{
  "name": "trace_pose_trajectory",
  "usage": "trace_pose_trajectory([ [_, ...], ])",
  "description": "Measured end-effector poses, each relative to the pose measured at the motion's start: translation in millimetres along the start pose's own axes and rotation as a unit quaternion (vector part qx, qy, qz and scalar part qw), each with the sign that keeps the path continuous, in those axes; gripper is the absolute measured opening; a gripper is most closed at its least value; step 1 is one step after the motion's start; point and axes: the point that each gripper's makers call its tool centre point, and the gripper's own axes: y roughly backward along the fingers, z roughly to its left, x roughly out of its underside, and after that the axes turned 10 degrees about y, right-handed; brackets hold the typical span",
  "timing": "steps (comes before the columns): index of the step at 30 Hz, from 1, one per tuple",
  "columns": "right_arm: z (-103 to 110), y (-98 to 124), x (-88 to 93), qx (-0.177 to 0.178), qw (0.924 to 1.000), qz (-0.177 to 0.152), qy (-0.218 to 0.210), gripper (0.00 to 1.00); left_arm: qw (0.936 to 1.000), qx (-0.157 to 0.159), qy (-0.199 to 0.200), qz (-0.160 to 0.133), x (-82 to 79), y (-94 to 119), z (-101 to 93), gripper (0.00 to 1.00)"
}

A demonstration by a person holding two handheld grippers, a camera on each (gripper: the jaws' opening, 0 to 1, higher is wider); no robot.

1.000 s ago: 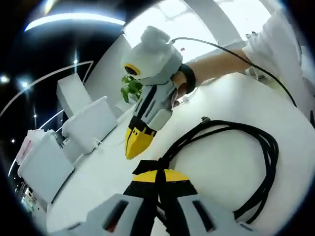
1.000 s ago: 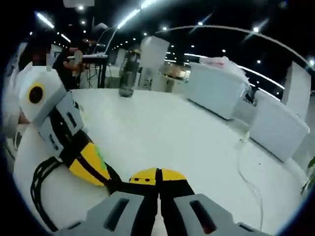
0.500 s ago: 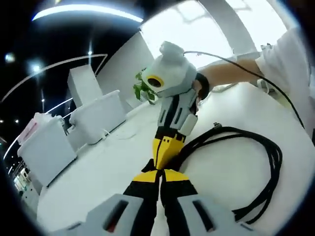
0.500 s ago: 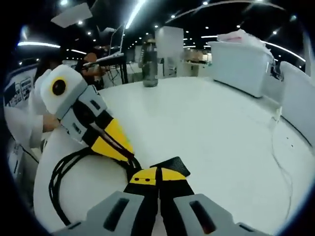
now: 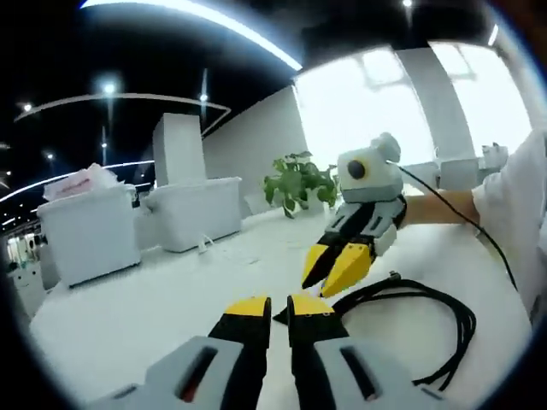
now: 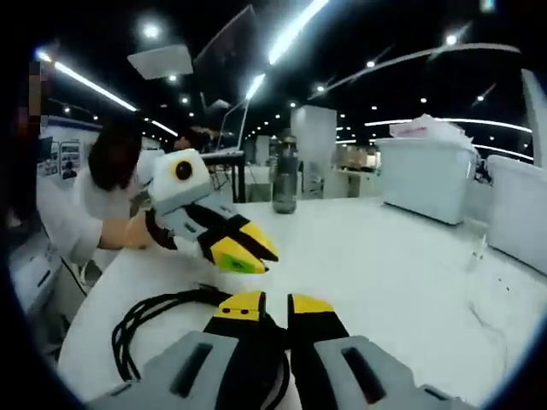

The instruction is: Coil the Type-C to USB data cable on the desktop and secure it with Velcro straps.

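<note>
The black data cable (image 5: 402, 288) lies coiled in a loose loop on the white tabletop (image 5: 171, 299), just right of my left gripper (image 5: 279, 307), which is open with nothing between its yellow tips. My right gripper (image 5: 321, 284) hovers open above the near end of the coil. In the right gripper view the same cable (image 6: 171, 301) loops at lower left and runs under my right gripper (image 6: 275, 303), whose jaws stand apart. The left gripper (image 6: 263, 260) hangs open above the coil there. A dark bit at the coil's near end may be the strap; I cannot tell.
White bins (image 5: 85, 231) and a potted plant (image 5: 295, 179) stand along the table's far side. A dark bottle (image 6: 285, 184) stands on the tabletop (image 6: 385, 256), with white bins (image 6: 427, 175) to its right. A person's sleeve (image 5: 513, 205) is at the right.
Both grippers were shut half a second ago and now stand open. Both have drawn back and up from the cable's near end, which stays on the table.
</note>
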Motion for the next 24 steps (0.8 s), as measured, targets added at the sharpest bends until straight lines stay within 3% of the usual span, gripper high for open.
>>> trace_pose_trajectory([
  [2, 6.4, -4.2, 9.4, -0.011, 0.9995, 0.015, 0.026, 0.14, 1.0000, -0.007, 0.005, -0.003, -1.3, 2.3, 4.8, 0.09],
  [7, 5.0, -8.1, 28.6, -0.011, 0.9986, 0.046, 0.021, 0.14, 0.9997, -0.019, 0.017, -0.004, -0.3, 3.6, 13.3, 0.09],
  [14, 6.6, -11.9, 34.2, -0.019, 0.9969, 0.061, 0.045, 0.14, 0.9994, -0.026, 0.015, -0.016, -7.8, 7.0, 16.4, 0.09],
  [20, 8.9, -16.8, 31.8, -0.023, 0.9900, 0.095, 0.102, 0.08, 0.9965, -0.046, 0.046, -0.052, -21.1, 14.4, 32.6, 0.09],
  [22, 8.0, -20.1, 28.8, -0.024, 0.9890, 0.101, 0.106, 0.07, 0.9915, -0.057, 0.079, -0.087, -29.6, 17.0, 41.2, 0.09],
  [24, 7.3, -23.1, 24.7, -0.021, 0.9885, 0.104, 0.108, 0.06, 0.9882, -0.058, 0.100, -0.101, -34.2, 20.8, 47.3, 0.09],
])
